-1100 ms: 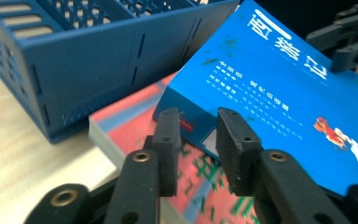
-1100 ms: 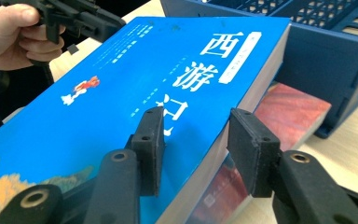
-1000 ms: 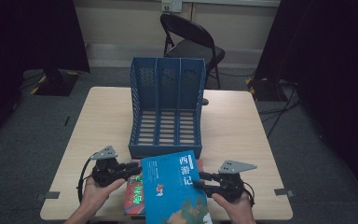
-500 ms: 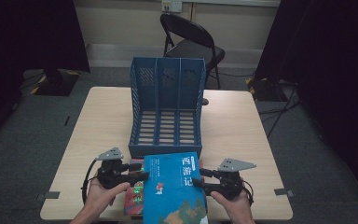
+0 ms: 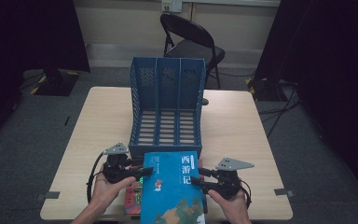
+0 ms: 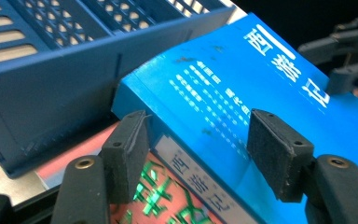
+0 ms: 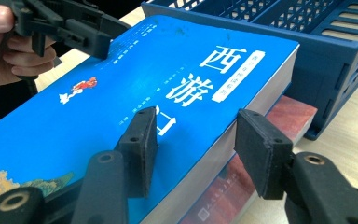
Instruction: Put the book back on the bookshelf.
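- A blue book (image 5: 173, 186) lies at the near edge of the table (image 5: 242, 135), right in front of a blue file rack (image 5: 168, 107) with three slots.
- The blue book rests on top of a red book (image 5: 133, 196), whose cover shows beside its left edge; in the right gripper view the red book (image 7: 242, 182) also shows under its right edge.
- The left gripper (image 5: 142, 171) sits at the blue book's left edge. In the left gripper view, the spine edge of the blue book (image 6: 223, 102) lies between its jaws. They have just been opening, and whether the pads still touch the book I cannot tell.
- The right gripper (image 5: 199, 176) sits at the book's right edge. Its jaws have just been opening, and they straddle the page edge of the blue book (image 7: 168, 88) with a clear gap on one side, so they are not gripping.
- A black folding chair (image 5: 191, 44) stands behind the table.
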Motion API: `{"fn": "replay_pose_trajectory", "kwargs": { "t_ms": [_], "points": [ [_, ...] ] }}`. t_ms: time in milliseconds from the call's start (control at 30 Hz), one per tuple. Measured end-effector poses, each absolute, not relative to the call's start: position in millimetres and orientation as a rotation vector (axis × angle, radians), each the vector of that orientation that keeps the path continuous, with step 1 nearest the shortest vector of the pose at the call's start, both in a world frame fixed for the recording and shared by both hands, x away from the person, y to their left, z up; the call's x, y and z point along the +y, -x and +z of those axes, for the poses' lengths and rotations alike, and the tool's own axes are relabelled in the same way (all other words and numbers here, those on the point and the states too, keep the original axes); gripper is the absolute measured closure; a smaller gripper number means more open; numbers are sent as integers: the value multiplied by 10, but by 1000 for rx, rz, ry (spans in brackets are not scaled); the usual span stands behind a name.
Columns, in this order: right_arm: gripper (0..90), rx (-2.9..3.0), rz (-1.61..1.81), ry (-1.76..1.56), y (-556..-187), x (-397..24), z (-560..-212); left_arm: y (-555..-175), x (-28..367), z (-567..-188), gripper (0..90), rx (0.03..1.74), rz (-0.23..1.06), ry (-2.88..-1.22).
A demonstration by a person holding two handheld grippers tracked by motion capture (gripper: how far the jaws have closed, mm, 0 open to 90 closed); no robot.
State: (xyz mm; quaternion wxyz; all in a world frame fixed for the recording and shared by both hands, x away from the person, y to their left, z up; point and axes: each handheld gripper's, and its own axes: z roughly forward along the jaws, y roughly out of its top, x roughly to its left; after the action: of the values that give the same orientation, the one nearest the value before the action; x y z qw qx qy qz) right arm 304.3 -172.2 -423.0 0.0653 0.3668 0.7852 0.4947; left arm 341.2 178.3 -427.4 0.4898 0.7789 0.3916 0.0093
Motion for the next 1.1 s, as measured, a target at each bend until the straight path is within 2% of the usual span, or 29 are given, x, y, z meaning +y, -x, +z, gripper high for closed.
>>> {"fn": "replay_pose_trajectory", "kwargs": {
  "t_ms": [200,367,467,567,633,733,1000,1100],
  "points": [
    [474,2369,1501,-1083,-3047,-1729,-4226,-3390,1805,-4310,382,922,33,-1867],
    [328,2392,1485,-1090,-3042,-1676,-4228,-3347,1803,-4319,377,900,59,-1864],
    [294,2409,1483,-1114,-3073,-1651,-4236,-3337,1804,-4313,356,899,12,-1888],
    [258,2411,1471,-1126,-3108,-1621,-4238,-3306,1799,-4299,340,880,23,-1903],
    [210,2422,1481,-1153,-3163,-1602,-4267,-3295,1780,-4300,282,901,-43,-1928],
    [182,2427,1494,-1173,-3183,-1588,-4293,-3275,1763,-4308,262,908,-29,-1918],
    [193,2422,1479,-1180,-3166,-1574,-4284,-3268,1738,-4337,227,916,2,-1896],
    [272,2382,1475,-1189,-3140,-1579,-4256,-3259,1736,-4364,215,922,7,-1871]
  ]
}}
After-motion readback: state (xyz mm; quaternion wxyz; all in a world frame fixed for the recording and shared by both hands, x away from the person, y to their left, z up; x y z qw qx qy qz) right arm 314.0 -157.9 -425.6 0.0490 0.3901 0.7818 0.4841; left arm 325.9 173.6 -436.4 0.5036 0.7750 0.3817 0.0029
